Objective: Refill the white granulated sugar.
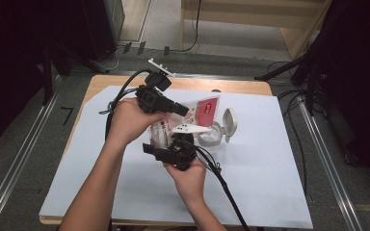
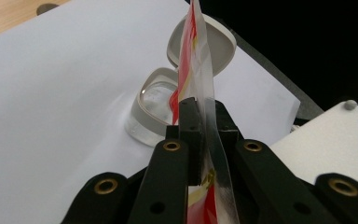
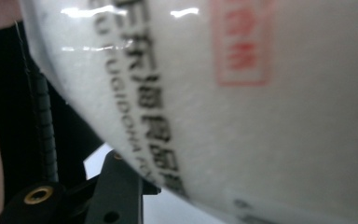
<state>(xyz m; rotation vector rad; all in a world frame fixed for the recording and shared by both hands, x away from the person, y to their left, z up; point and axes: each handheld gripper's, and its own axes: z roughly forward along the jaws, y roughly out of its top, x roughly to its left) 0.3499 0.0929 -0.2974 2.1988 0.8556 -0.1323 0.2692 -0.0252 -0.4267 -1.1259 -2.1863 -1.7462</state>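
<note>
Left gripper pinches pouch edge-on; right gripper view: print legible.

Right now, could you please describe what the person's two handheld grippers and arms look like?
Both the left gripper and the right gripper are black, boxy tools with brass-ringed holes on their jaws. Each carries a pale three-cornered plate and trails a thick black cable. The forearms are bare, no sleeves showing.
</note>
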